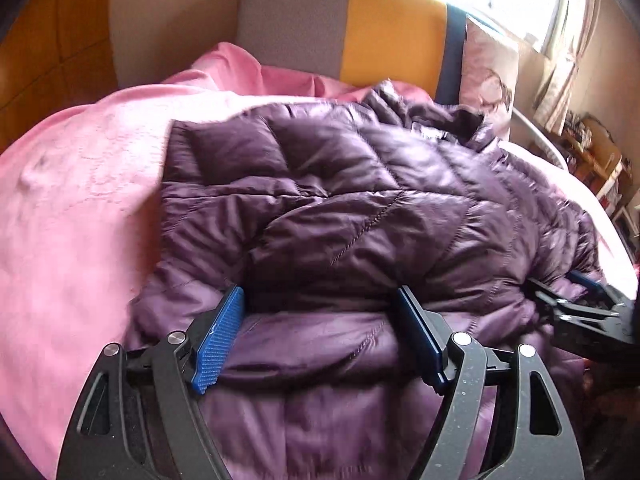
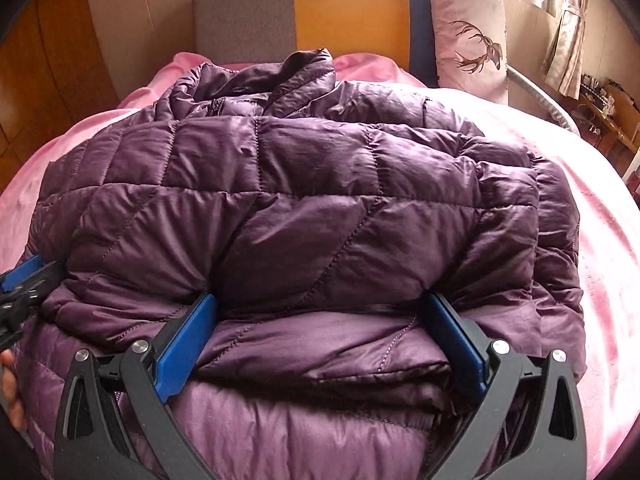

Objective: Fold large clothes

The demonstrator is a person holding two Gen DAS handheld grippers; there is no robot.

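Two grippers: you have both at the near edge of the purple quilted jacket (image 2: 304, 208), side by side.
Left gripper (image 1: 320, 336): your jaws are spread wide, blue pads (image 1: 218, 340) on either side of a puffy fold at the near edge, pressing into the fabric without pinching it.
Right gripper (image 2: 324, 344): spread just as wide, its blue pads (image 2: 186, 350) bracket a thick layered fold of the same garment.
Jacket position: it lies on the pink blanket (image 2: 600, 240), its upper layer doubled over toward you, collar (image 2: 304, 64) at the far end near the headboard.
Blanket: it covers the bed and shows bare on both sides of the jacket.
Headboard (image 2: 344, 4): grey, yellow and dark blue panels stand behind the bed.
Pillow (image 2: 468, 36): pale, printed with a stag's head, it leans upright against the headboard on your right.
Cross view: from your left wrist camera the other gripper shows at the right edge, touching the jacket.
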